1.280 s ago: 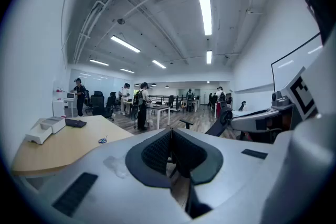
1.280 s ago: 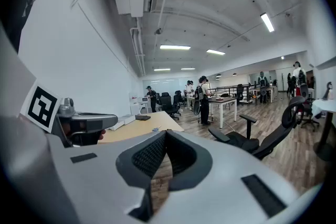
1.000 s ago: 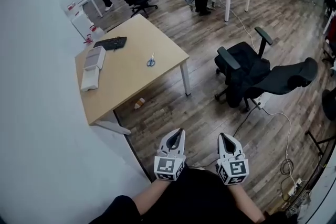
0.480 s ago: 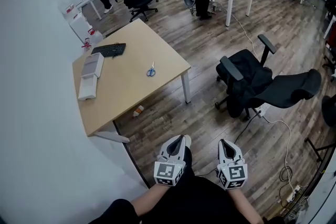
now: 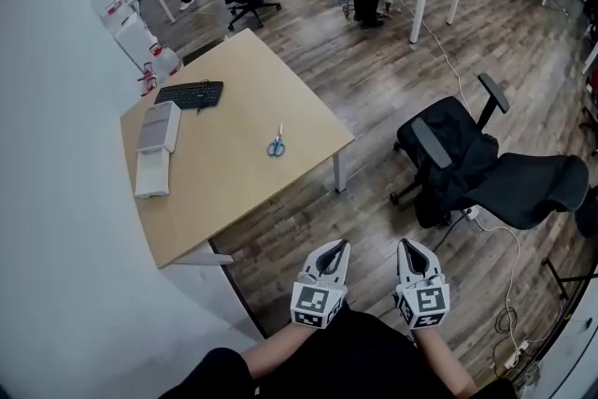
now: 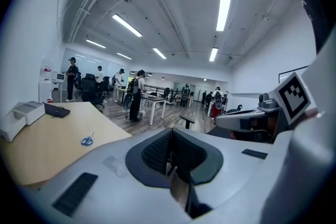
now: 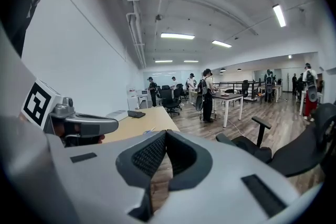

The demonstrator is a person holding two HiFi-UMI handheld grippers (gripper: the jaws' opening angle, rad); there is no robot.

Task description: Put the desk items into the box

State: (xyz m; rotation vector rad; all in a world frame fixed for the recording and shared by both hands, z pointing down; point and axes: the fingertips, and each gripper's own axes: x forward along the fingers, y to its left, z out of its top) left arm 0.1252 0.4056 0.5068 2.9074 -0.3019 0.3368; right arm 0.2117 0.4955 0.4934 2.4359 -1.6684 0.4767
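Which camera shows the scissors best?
The head view: it looks down on the scissors, whole on the desk. The left gripper view shows them small and nearly edge-on; the right gripper view shows barely a sliver.

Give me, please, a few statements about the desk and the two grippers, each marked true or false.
1. The scissors lie on the desk. True.
2. The left gripper holds the scissors. False: it is shut on nothing, well short of the desk.
3. The keyboard lies near the desk's far end. True.
4. The right gripper is open over the desk. False: it is shut, beside the left gripper, above the floor.
5. The black chair is tucked under the desk. False: it stands apart on the floor.
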